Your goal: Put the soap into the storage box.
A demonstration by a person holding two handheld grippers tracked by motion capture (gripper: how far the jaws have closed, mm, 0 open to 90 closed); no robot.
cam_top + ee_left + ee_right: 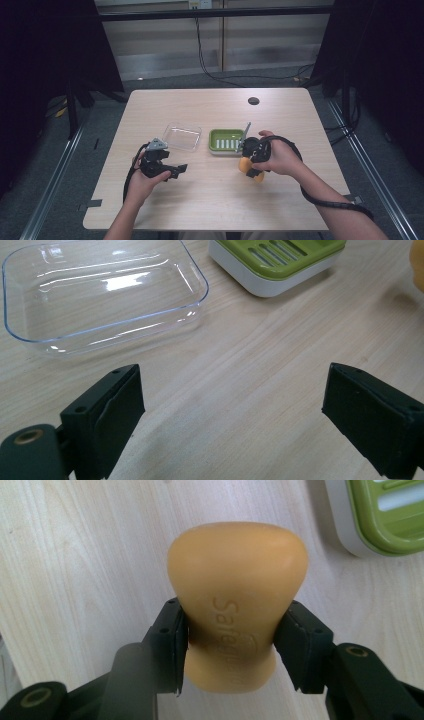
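Soap [235,605]: orange bar, smooth, waisted in the middle, "Safeguard" lettering pressed into its face; pinched at the waist by the right gripper [231,645], jaws tight on both sides, held above the table [210,200] just in front of the green dish [226,141] with its slotted insert and white base. Left gripper [232,415]: jaws spread wide, nothing between them, over bare wood near the clear lid [100,290], which lies just beside the dish on its left.
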